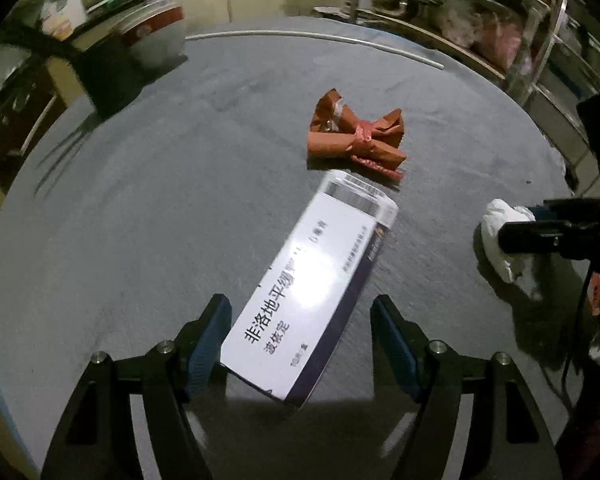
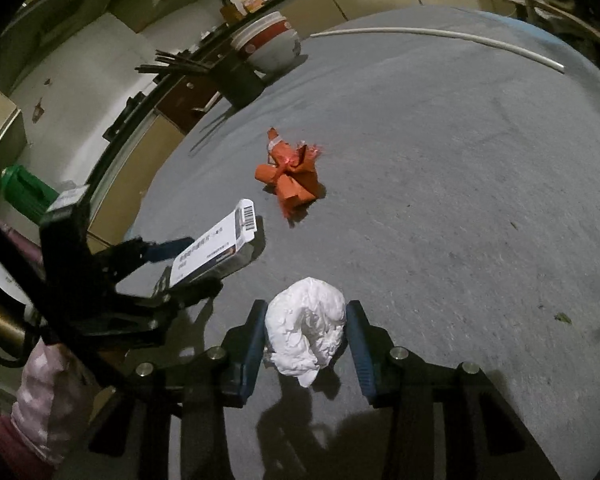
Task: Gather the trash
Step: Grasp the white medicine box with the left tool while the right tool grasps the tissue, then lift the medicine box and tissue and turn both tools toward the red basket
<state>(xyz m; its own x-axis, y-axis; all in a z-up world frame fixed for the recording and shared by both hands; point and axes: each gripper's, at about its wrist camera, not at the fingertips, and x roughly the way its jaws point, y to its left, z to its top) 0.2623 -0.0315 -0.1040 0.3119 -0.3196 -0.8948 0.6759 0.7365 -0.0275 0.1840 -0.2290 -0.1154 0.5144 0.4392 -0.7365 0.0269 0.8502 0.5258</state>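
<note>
- Working over a grey table [image 2: 460,200] in a dim, cluttered room, we see bare top to the right.
- Our left claw [image 1: 300,312] is released, jaws apart either side of the white box [image 1: 300,292].
- Our right claw [image 2: 306,320] is clenched on the paper wad [image 2: 306,328]; the orange wrapper [image 2: 290,178] lies beyond.

medicine box [image 1: 312,284]: one
orange wrapper [image 1: 356,136]: one
white tissue wad [image 2: 306,330]: one
white rod [image 2: 440,38]: one
bucket [image 2: 270,42]: one

Left gripper [image 1: 300,340] fingers spread wide, angled down — right gripper [image 2: 306,340] fingers nearly closed (also tilted down).
</note>
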